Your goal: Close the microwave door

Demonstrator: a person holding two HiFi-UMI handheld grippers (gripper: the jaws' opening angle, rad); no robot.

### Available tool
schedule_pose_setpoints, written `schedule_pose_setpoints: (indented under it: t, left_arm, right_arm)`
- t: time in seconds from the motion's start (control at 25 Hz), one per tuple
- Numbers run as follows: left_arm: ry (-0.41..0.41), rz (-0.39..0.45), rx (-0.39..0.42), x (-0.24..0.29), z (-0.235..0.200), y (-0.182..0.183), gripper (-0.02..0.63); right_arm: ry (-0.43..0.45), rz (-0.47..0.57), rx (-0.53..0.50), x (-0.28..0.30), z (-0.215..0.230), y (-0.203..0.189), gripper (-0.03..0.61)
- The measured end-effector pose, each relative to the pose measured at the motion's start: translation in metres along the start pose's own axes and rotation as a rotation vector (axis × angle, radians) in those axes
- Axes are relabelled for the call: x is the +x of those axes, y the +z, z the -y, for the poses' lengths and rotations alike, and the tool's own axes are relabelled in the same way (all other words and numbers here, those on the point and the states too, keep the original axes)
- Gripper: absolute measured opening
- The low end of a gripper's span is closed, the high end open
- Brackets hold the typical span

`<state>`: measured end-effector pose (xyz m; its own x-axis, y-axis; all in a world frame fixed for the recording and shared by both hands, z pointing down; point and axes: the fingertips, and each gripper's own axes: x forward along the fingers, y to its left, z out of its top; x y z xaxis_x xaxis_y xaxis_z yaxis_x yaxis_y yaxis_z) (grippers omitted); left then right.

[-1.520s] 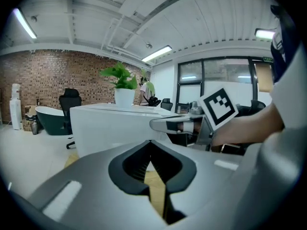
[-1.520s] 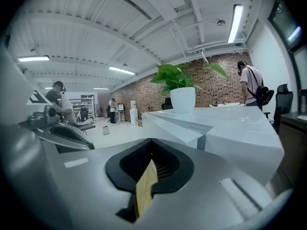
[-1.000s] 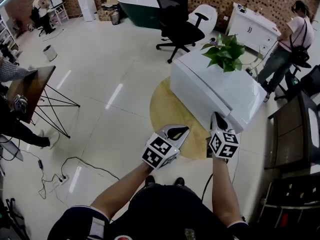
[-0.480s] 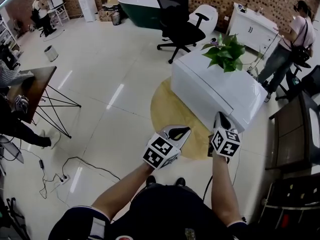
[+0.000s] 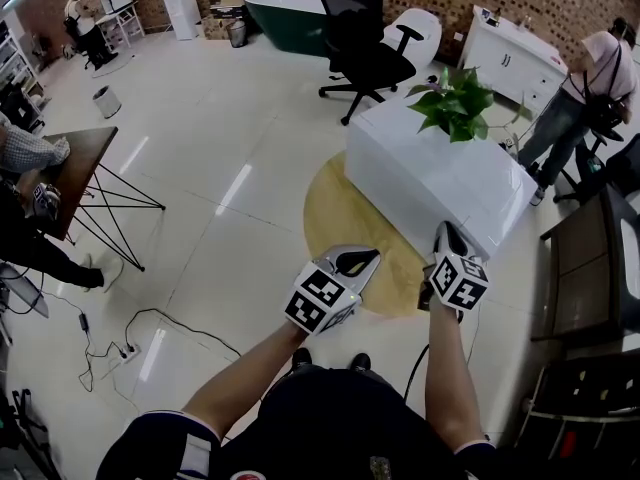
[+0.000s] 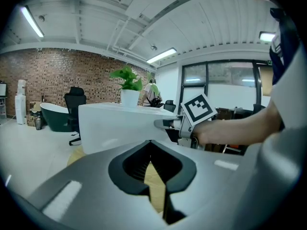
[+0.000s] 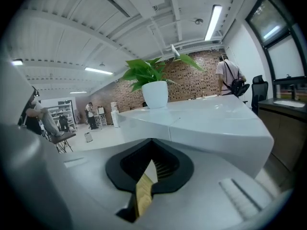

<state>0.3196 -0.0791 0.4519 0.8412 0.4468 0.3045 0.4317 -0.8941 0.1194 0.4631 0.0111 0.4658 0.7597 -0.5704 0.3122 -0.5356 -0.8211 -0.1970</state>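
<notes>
No microwave shows in any view. Both grippers are held out in front of the person, over the floor beside a white counter (image 5: 430,173). My left gripper (image 5: 362,259) is shut with nothing between its jaws (image 6: 152,145), over the edge of a round yellow rug (image 5: 345,228). My right gripper (image 5: 443,234) is also shut and empty (image 7: 152,143), its tip close to the counter's near corner (image 7: 216,123). From the left gripper view the right gripper (image 6: 160,124) appears in front of the counter (image 6: 115,121). A potted green plant (image 5: 455,103) stands on the counter top.
A black office chair (image 5: 360,28) and a dark green bathtub (image 5: 275,8) stand beyond the counter. A wooden table on wire legs (image 5: 70,173) is at left, with cables (image 5: 130,338) on the floor. A person (image 5: 585,88) stands at right, near dark furniture (image 5: 590,278).
The right gripper has rolled a little and drifted slightly right beside the counter's corner. The left gripper has kept its place.
</notes>
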Motion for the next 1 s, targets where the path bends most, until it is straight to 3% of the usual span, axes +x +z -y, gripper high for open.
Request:
schedule_pose_setpoints:
  t: [0.44,0.76,1.0]
  left_arm:
    - [0.019,0.005,-0.01,0.0,-0.001,0.005,0.009]
    - [0.019,0.051,-0.005,-0.004,-0.004,0.033,0.009]
    - [-0.011,0.088,0.005,-0.007,0.005,0.049,0.009]
  right_arm:
    - [0.083,0.065,-0.015,-0.029,-0.016,0.016,0.0]
    - [0.255,0.187,-0.145,-0.068,-0.057,0.053,0.0]
    - [0.419,0.199,-0.237,-0.091,-0.09,0.05,0.0]
